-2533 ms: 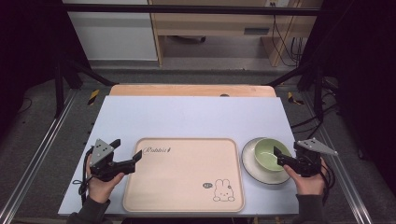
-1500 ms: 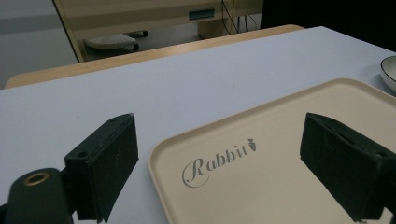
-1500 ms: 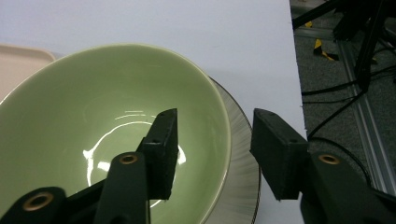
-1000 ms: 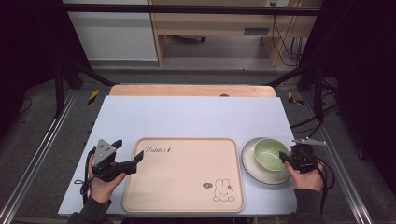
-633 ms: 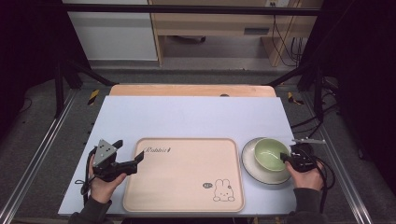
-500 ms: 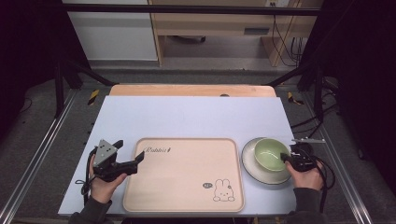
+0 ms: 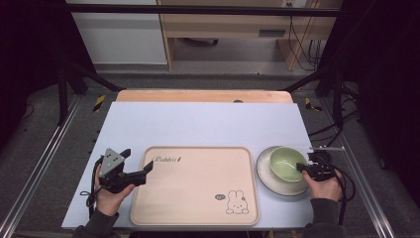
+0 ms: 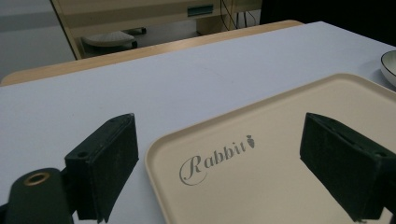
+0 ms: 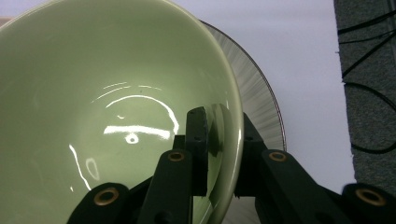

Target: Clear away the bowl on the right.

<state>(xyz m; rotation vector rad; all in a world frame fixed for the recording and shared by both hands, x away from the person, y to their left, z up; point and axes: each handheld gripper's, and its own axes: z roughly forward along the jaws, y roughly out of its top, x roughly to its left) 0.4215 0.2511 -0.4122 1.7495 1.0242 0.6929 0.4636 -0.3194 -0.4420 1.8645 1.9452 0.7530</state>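
Your right gripper point(image 9: 219, 154) has just been closing and now clamps the green bowl's point(image 7: 287, 162) rim, one jaw inside. Lift straight off the plate point(image 7: 265, 176) beneath. Your left gripper point(image 8: 224, 163) stands apart above the tray point(image 8: 280, 186) corner.
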